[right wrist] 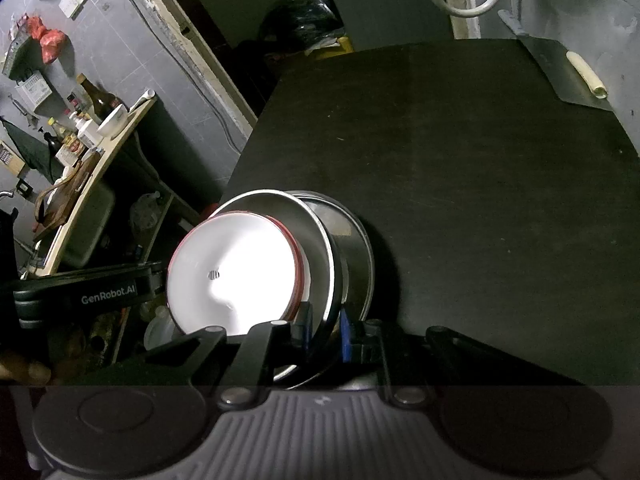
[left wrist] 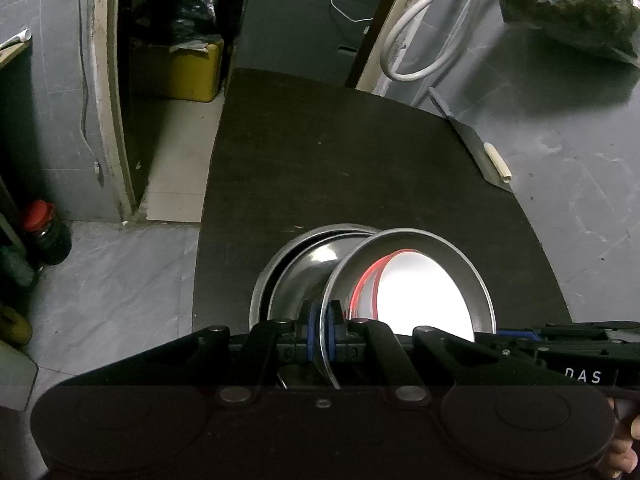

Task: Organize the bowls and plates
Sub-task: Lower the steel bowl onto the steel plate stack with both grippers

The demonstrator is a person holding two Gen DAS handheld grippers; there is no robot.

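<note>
A steel plate (left wrist: 464, 264) stands tilted on edge above the dark table (left wrist: 340, 152), with a white red-rimmed plate (left wrist: 420, 296) lying inside it. My left gripper (left wrist: 323, 320) is shut on the steel plate's rim, its blue pads on either side. Behind it nest a steel bowl (left wrist: 312, 268) and an outer steel pan (left wrist: 262, 280). In the right wrist view my right gripper (right wrist: 325, 330) is shut on the opposite rim of the steel plate (right wrist: 316, 232), with the white plate (right wrist: 236, 272) facing the camera. The steel bowl (right wrist: 358, 256) sits just behind.
A flat metal scraper (left wrist: 476, 148) with a rolled paper lies at the table's far right edge. Left of the table are a yellow box (left wrist: 192, 68), a red-capped jar (left wrist: 44, 228) and a cluttered wooden shelf (right wrist: 92, 128). A white hose (left wrist: 420, 20) hangs at the back.
</note>
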